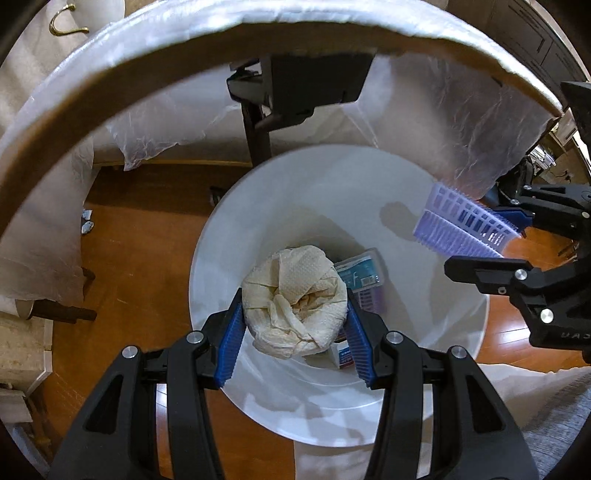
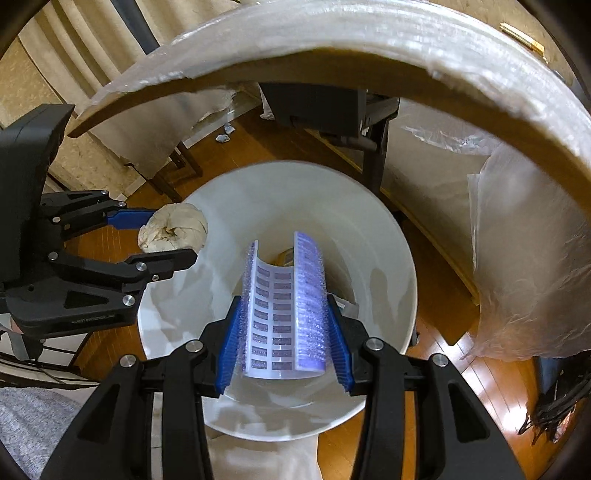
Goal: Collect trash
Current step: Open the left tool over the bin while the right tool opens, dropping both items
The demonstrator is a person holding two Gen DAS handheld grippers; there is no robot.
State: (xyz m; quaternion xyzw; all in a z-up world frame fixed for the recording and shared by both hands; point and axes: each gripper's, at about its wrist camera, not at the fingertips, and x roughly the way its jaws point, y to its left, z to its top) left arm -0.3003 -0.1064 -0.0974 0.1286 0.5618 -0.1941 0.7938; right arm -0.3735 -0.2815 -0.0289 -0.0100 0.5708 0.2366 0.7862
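A white round trash bin (image 1: 436, 354) stands on the wood floor below both grippers; it also shows in the right wrist view (image 2: 369, 236). My left gripper (image 1: 295, 328) is shut on a crumpled paper towel wad (image 1: 295, 302) and holds it over the bin's mouth; the wad shows in the right wrist view (image 2: 173, 229). My right gripper (image 2: 282, 343) is shut on a bent purple blister pack (image 2: 284, 306), over the bin; the pack shows in the left wrist view (image 1: 461, 221). A small packet (image 1: 362, 273) lies inside the bin.
A round table edge wrapped in clear plastic (image 1: 258, 33) arcs above, with a dark table leg and bracket (image 1: 258, 122) beyond the bin. Small crumpled scraps (image 2: 225, 134) lie on the floor. A grey rug (image 2: 29, 424) lies nearby.
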